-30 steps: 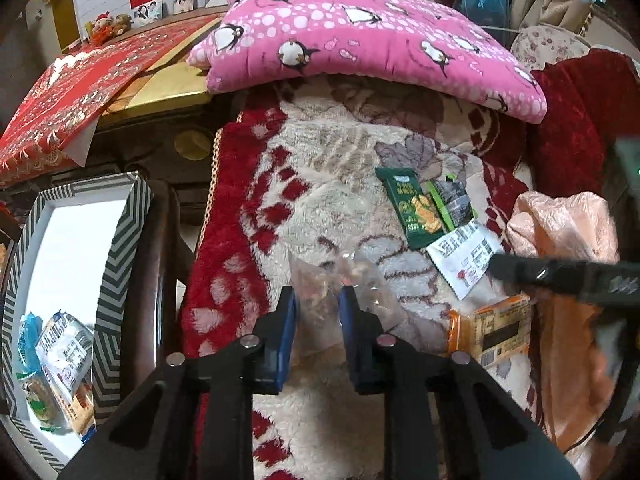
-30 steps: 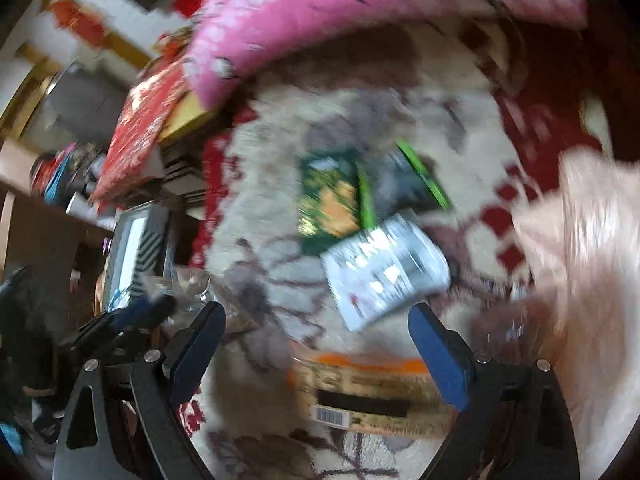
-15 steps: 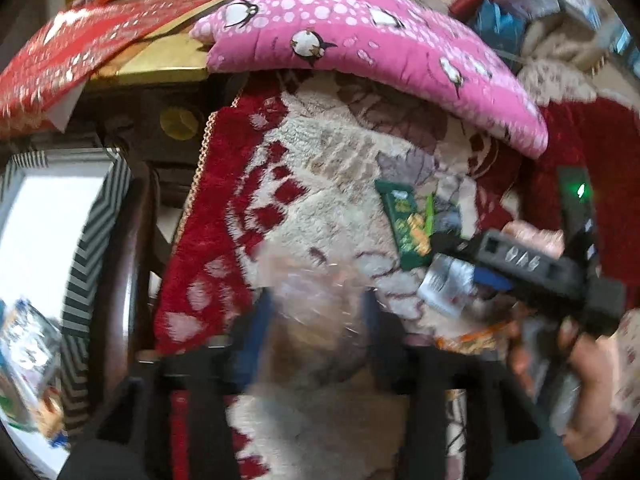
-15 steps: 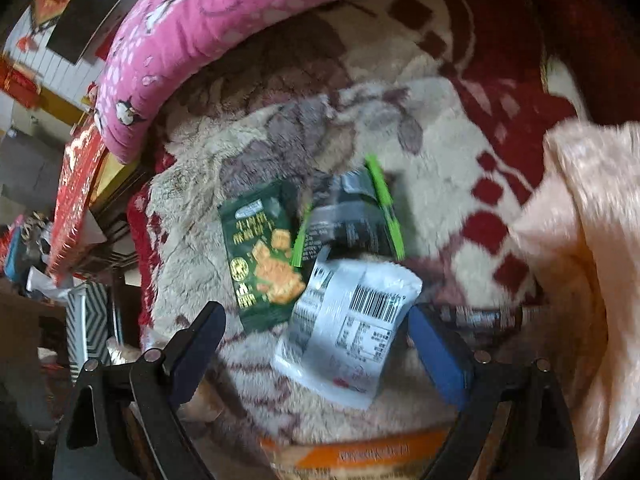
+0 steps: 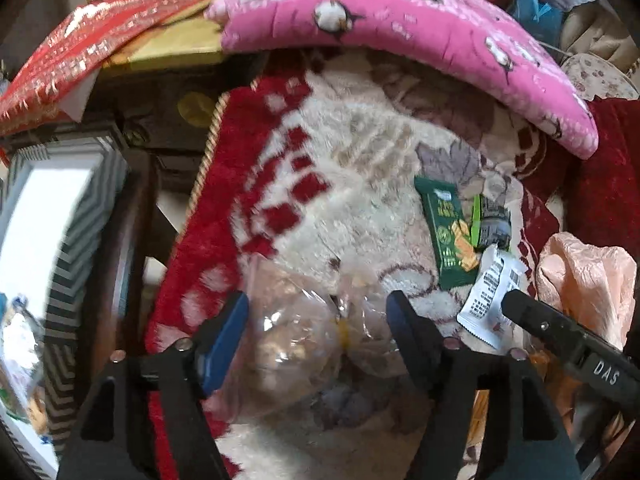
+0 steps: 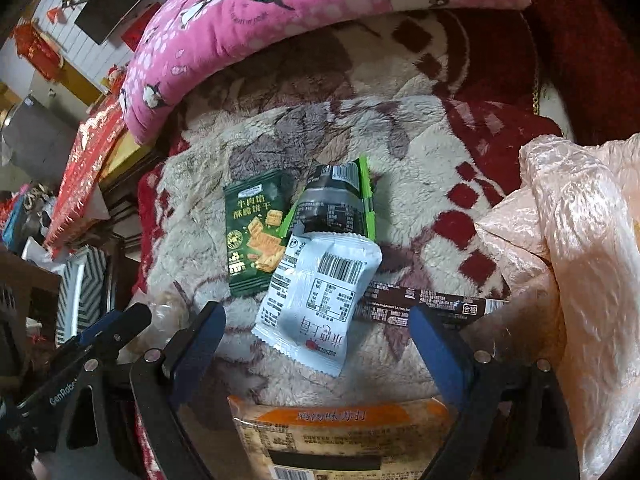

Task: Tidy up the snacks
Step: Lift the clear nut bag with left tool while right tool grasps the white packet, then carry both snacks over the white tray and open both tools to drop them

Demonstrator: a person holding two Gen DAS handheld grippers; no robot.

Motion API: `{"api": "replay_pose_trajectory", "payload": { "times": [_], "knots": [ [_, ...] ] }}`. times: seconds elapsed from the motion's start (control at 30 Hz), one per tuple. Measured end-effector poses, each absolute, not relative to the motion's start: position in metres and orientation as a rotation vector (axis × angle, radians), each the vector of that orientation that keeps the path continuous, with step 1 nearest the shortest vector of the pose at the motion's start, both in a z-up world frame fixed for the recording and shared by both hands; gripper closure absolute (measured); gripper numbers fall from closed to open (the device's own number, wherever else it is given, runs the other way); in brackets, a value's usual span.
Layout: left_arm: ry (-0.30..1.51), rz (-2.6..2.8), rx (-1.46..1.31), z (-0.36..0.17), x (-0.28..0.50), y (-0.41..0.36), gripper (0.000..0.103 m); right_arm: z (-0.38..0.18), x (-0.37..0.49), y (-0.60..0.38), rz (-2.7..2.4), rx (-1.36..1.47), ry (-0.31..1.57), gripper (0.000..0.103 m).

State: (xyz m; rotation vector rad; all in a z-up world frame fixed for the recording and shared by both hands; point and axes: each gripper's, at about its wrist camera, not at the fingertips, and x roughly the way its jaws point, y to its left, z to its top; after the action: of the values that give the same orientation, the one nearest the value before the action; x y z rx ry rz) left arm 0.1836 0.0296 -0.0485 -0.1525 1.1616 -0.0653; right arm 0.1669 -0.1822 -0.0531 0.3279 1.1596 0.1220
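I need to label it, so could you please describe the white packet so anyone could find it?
On the cream and red blanket below the pink pillow, snack packets lie together. The white packet overlaps the green packet and black packet; it alone shows a barcode.

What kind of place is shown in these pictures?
Probably a home living room: a plush red-and-cream blanket covers a seat, a pink penguin cushion lies behind it, and red festive decorations hang on the wall.
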Motion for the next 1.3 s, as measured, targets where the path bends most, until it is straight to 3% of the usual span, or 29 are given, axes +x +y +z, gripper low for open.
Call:
{"api": "replay_pose_trajectory", "payload": {
  "times": [0.2,0.27,0.33,0.43,0.63,1.3],
  "knots": [
    [1.188,-0.053,-0.127,-0.064,0.188,0.021,0.025,-0.064,0.176,-0.172,0.053,0.305,1.174,0.011],
    [1.195,-0.077,-0.169,-0.068,0.190,0.025,0.037,-0.067,0.180,-0.163,0.025,0.236,1.184,0.021],
    [1.193,-0.120,-0.184,-0.069,0.189,0.027,0.047,-0.066,0.180,-0.156,0.020,0.164,1.173,0.047],
    [1.169,-0.162,-0.197,-0.065,0.183,0.033,0.059,-0.065,0.176,-0.157,0.043,0.130,1.167,0.048],
    [1.144,-0.173,-0.239,-0.050,0.165,0.050,0.066,-0.045,0.150,-0.175,0.117,0.167,1.111,0.049],
    [0.988,-0.061,-0.133,0.034,0.097,0.102,0.067,-0.010,0.108,-0.080,0.344,0.140,1.061,0.049]
  ]
}}
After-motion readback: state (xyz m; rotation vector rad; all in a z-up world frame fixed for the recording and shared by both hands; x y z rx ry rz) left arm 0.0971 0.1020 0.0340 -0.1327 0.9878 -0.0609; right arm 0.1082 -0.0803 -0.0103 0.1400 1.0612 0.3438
